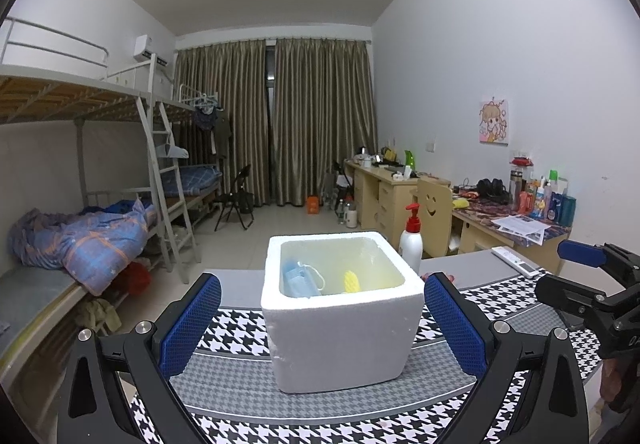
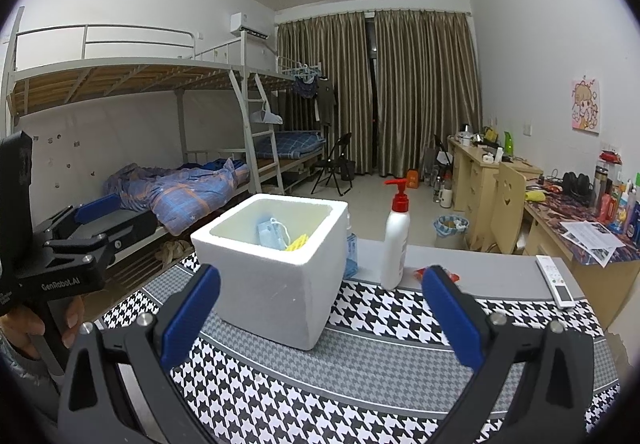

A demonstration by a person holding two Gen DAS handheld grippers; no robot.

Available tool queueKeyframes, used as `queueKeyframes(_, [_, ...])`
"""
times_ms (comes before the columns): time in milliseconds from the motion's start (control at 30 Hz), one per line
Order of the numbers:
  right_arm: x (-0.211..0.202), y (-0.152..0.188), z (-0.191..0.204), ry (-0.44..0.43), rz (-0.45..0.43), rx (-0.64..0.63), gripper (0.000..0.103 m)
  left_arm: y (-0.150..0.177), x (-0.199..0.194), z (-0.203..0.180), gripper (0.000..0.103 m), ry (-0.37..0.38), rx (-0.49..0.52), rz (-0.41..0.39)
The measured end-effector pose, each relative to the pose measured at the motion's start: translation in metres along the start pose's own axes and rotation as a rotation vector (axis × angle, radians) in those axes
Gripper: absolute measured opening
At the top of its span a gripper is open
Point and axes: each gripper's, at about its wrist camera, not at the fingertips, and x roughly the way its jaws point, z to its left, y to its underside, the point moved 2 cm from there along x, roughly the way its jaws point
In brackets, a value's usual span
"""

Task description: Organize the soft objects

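A white foam box [image 1: 344,332] stands on the houndstooth mat [image 1: 248,416]. Inside it lie blue face masks [image 1: 300,280] and a yellow sponge [image 1: 352,281]. The box [image 2: 276,284] also shows in the right wrist view, with the masks [image 2: 270,233] and sponge [image 2: 297,243] inside. My left gripper [image 1: 322,324] is open and empty, its fingers on either side of the box's near face. My right gripper [image 2: 320,318] is open and empty, just right of the box. A small red item [image 2: 418,273] lies behind the right finger.
A white pump bottle with a red top [image 2: 394,248] stands behind the box, on the right. A white remote [image 2: 554,286] lies at the table's right edge. Beyond the table are bunk beds [image 2: 160,180] on the left and desks [image 2: 500,188] on the right.
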Motion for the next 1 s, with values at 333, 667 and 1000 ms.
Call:
queueKeyframes(333, [-0.006, 0.012, 0.001, -0.005, -0.007, 0.004, 0.102, 0.006, -0.009, -0.005, 0.102, 0.012, -0.006, -0.015])
queueKeyframes(667, [-0.018, 0.023, 0.002, 0.005, -0.028, 0.003, 0.102, 0.014, -0.015, -0.010, 0.102, 0.006, -0.018, -0.017])
queueKeyframes(1000, [-0.019, 0.031, 0.003, 0.023, -0.028, -0.005, 0.102, 0.023, -0.018, -0.009, 0.102, -0.013, -0.017, -0.011])
